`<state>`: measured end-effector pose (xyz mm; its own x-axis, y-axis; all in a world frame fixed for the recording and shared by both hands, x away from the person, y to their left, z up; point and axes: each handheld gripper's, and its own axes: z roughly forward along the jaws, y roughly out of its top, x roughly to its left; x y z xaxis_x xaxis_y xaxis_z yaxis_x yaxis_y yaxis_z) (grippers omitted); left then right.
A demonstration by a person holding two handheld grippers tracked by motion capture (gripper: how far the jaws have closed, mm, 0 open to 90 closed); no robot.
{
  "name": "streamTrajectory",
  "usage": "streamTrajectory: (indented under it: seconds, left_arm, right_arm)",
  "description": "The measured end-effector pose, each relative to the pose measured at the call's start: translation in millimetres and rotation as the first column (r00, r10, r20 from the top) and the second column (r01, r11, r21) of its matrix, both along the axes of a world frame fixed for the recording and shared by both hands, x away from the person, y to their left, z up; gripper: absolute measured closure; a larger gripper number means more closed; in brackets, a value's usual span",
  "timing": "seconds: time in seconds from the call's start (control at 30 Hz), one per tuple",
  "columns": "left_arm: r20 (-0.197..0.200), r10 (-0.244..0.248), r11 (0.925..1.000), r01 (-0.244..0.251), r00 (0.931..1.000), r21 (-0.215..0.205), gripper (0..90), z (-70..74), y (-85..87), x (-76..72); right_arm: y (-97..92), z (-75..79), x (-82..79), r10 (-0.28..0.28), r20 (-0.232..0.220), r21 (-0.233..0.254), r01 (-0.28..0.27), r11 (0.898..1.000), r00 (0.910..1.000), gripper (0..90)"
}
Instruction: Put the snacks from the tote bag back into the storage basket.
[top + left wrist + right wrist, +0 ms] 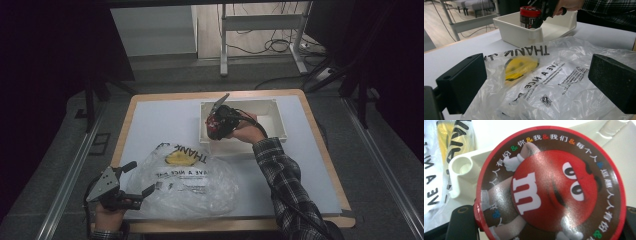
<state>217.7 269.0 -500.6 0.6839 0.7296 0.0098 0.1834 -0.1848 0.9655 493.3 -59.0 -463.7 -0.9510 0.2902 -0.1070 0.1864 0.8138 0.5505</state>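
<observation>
A white-topped table (165,125) with a pale wood rim. Beyond it, at twelve o'clock, a grey metal desk frame (260,22) with cables (272,47) across the floor.

Jar (530,17) seemingly inside bin (514,31), behind bag (544,82).

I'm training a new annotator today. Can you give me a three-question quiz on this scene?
1. True or false: the left gripper is shut on the bag.
2. What does the right gripper hold? A) bag B) red-lidded jar C) nothing
3. What is the jar held over?

Key: 1. False, its jaws stand open at the bag's edge. 2. B. 3. The white bin.
</observation>
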Motion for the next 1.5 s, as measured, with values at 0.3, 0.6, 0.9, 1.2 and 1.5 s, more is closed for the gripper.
streamTrajectory:
  seconds: [0.3,0.6,0.9,1.2,1.5]
  left_arm:
    - [0.006,-0.002,0.9998,0.002,1.0,-0.022,0.7,0.1,1.8,-0.3]
    - [0.01,0.0,0.9996,0.0,0.9999,-0.03,0.5,-0.2,3.0,-0.5]
    - [0.012,0.002,0.9997,-0.002,0.9999,-0.026,0.5,-0.4,3.0,-0.6]
    - [0.012,0.002,0.9997,-0.002,0.9999,-0.024,0.5,-0.5,2.9,-0.7]
    - [0.013,0.004,0.9997,-0.004,0.9999,-0.023,0.5,-0.5,3.1,-0.8]
  right_arm:
    - [7.2,-6.7,6.7,0.018,-0.007,-0.004,-0.018,1.0,0.9998,25.6]
    - [12.6,-15.8,14.4,0.025,-0.015,-0.024,-0.025,0.999,0.9996,25.6]
    - [13.4,-19.6,21.0,0.02,-0.013,-0.038,-0.021,0.999,0.9997,25.6]
    - [12.9,-28.9,25.6,0.016,-0.018,-0.045,-0.017,0.999,0.9997,25.5]
    - [13.1,-37.3,27.7,0.026,-0.019,-0.051,-0.027,0.998,0.9995,25.5]
